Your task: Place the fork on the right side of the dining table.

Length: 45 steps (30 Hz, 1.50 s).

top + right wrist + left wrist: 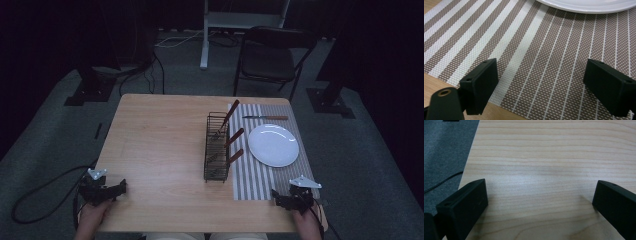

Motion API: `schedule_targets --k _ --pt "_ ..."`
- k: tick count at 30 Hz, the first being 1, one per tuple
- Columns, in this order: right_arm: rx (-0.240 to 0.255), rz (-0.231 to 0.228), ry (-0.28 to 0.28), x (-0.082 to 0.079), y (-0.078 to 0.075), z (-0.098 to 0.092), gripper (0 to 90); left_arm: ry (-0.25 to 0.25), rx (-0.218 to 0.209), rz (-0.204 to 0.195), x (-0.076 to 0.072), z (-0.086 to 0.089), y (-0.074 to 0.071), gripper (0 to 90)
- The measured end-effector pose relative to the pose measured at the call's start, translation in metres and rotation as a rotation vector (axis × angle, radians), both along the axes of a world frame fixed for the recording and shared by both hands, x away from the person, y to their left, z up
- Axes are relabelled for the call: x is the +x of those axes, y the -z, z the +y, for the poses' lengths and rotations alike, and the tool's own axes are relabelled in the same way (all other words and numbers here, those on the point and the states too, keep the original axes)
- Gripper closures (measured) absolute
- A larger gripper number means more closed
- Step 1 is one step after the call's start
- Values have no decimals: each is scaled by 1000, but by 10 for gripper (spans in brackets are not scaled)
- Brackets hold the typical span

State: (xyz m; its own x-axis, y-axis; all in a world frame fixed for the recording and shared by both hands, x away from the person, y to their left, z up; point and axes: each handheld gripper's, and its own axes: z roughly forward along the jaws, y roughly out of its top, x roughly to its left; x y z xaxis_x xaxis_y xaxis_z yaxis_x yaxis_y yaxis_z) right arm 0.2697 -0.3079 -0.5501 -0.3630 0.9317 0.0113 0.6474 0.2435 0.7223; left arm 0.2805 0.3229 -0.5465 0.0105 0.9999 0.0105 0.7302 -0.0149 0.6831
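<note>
The left gripper (121, 188) sits at the near left corner of the wooden bench (160, 145), its jaws spread wide with only bare wood grain between them and nothing held. The right gripper (274, 195) rests at the near edge of the striped placemat (544, 50), jaws likewise wide apart and empty, woven stripes showing between them. Just ahead of the right jaws lies the white plate (586, 5). Farther beyond, left of the plate, a black wire rack (216, 147) holds wooden-handled utensils (234, 137). A knife (265, 118) lies past the plate.
</note>
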Motion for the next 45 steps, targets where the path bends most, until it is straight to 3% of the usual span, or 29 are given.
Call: schedule_targets --k 10,15,21,28,36,45 --pt "-10 18 -3 0 -2 0 122 -6 -1 -3 -2 -1 0 3" --pt "-23 53 2 3 -5 2 122 -7 -1 -5 -2 -1 0 3" --pt "-44 112 -30 10 -10 2 119 -6 1 -1 -2 -1 0 3" --pt "-5 127 -39 9 -13 2 145 -6 1 -1 -2 -1 0 3" --pt "14 107 -76 11 -24 13 160 -7 1 -1 -2 -1 0 3" --pt "73 48 -140 21 -50 34 200 -7 1 -1 -2 -1 0 3"
